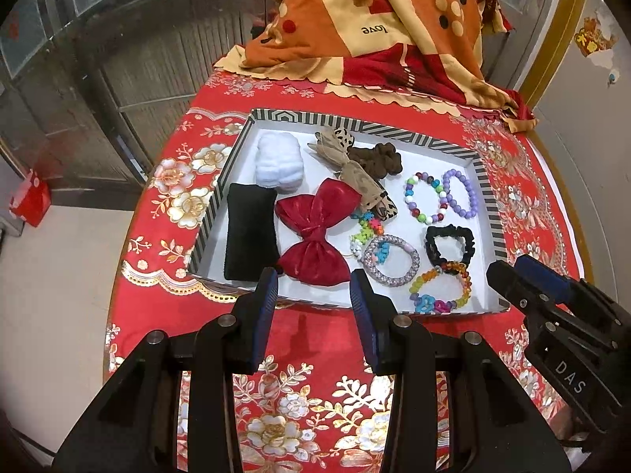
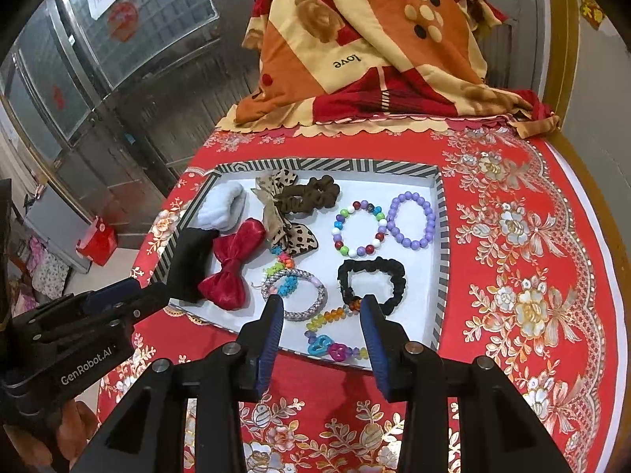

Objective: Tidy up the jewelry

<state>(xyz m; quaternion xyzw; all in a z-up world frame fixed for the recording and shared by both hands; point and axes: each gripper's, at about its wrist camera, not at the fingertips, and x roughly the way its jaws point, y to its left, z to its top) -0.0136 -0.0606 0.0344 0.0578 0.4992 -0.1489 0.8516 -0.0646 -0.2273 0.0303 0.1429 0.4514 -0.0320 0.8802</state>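
A striped-rim tray [image 1: 489,205] [image 2: 441,236] holds hair pieces and bracelets. On its left lie a black pad [image 1: 248,232], a white scrunchie [image 1: 278,165], a red bow [image 1: 315,232] [image 2: 232,264] and a leopard bow [image 1: 355,173]. On its right lie a multicolour bead bracelet [image 1: 424,197] [image 2: 359,228], a purple bead bracelet [image 1: 461,193] [image 2: 412,218], a black scrunchie [image 1: 449,244] [image 2: 372,280], a silver bracelet [image 1: 390,260] [image 2: 295,293] and a colourful charm bracelet [image 1: 441,287] [image 2: 335,335]. My left gripper [image 1: 313,280] is open and empty above the tray's near edge, by the red bow. My right gripper [image 2: 321,307] is open and empty over the charm bracelet.
The tray sits on a round table with a red floral cloth [image 1: 315,394] [image 2: 532,295]. A folded orange and red blanket [image 1: 374,27] [image 2: 374,47] lies at the table's far side. A brown scrunchie [image 1: 376,157] lies at the tray's back. Metal doors [image 1: 118,79] stand left.
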